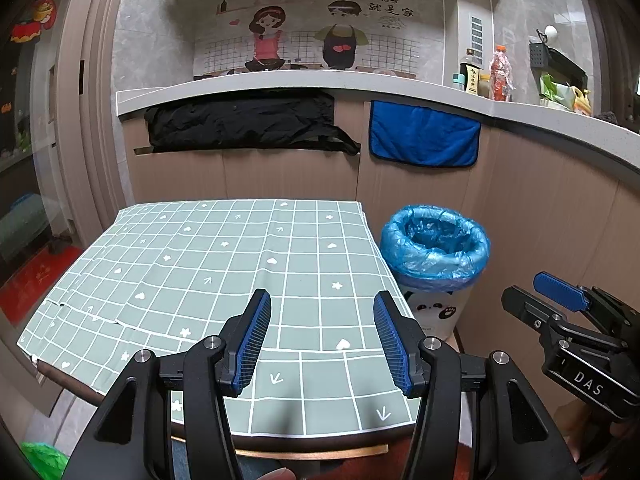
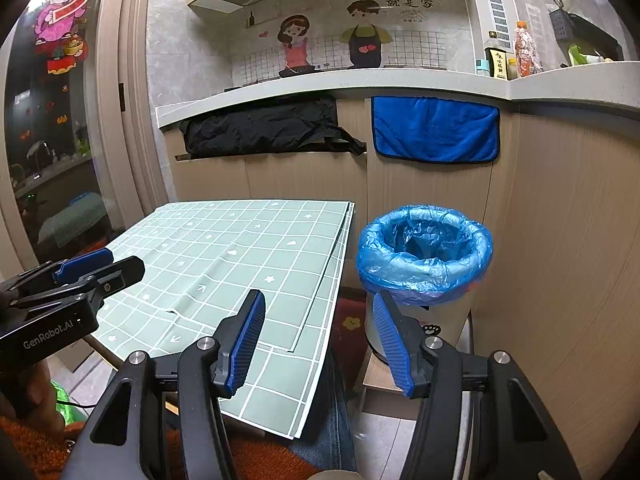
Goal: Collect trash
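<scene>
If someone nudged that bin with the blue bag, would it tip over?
The bin probably slides or tips easily: it looks empty and light. Its blue bag looks thin and crinkly, likely floppy and slippery. It seems perched on a small stand, so a push could topple it.

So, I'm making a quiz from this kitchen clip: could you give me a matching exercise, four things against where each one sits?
Things:
1. trash bin
2. blue towel
3. black cloth
4. left gripper

Places:
A. draped over the counter edge, left of the towel
B. above the checked tablecloth, open
C. on the floor, right of the table
D. hanging on the cabinet front above the bin

Pairs: 1-C, 2-D, 3-A, 4-B
</scene>
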